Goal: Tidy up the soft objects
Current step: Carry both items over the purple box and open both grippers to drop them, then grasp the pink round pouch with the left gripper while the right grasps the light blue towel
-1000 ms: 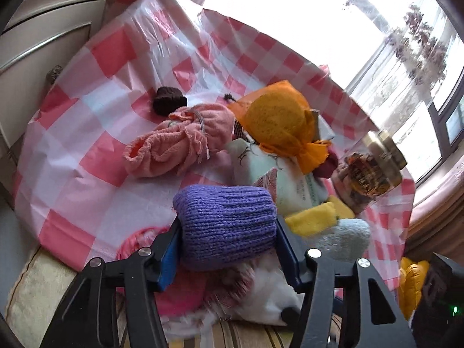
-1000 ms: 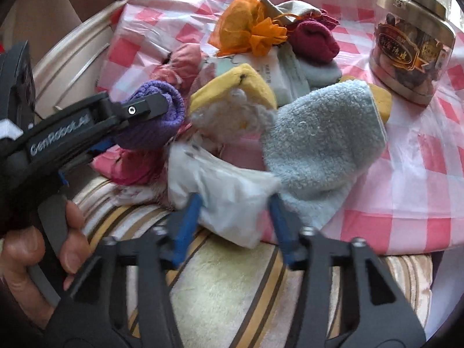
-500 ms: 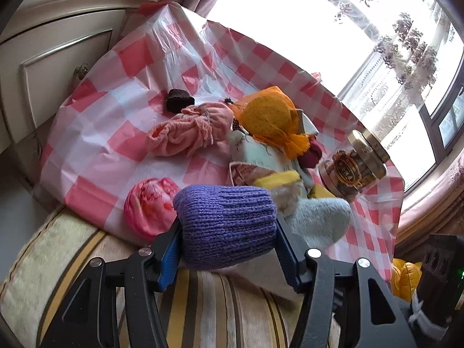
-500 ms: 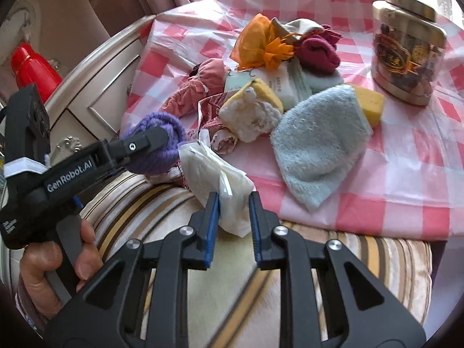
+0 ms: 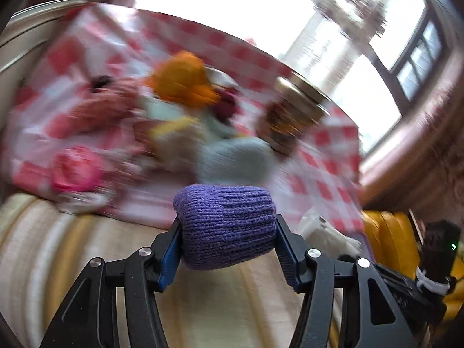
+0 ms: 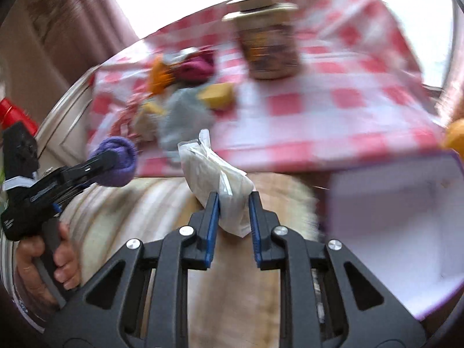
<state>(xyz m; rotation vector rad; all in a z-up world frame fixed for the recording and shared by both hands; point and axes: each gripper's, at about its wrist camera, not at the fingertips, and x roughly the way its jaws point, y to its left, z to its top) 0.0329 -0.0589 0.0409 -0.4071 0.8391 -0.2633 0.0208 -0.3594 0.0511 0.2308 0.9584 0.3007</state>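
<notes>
left claw (image 5: 227, 239): I see it clamped on the purple knit roll (image 5: 226, 226), pads pressing both ends, roll lifted off the cushion.
right claw (image 6: 231, 213): I read it pinched tight on the white plastic-wrapped bundle (image 6: 216, 174); bundle sticks up and away past the fingertips, clear of the surface.
person's hand (image 6: 46, 269): wrapped around the left tool's grip, low left in the right view.
striped cushion (image 5: 72, 249): directly below both claws, cream with tan stripes.
white box (image 6: 400, 229): open, purple-edged, just right of the right claw, inside looks bare as far as I can see.
checked cloth (image 6: 319, 101): pink and white, beyond the cushion edge.
pale blue towel (image 5: 235, 159): on the cloth, nearest item of the pile.
pink bundle (image 5: 76, 169): near cloth edge, left.
yellow sponge (image 6: 216, 94): beside the towel.
orange pouch (image 5: 181, 79): further back in the pile; heavy blur, detail unreadable.
gold-lid jar (image 6: 266, 46): upright on the cloth, behind the pile.
window (image 5: 290, 14): farthest, bright.
</notes>
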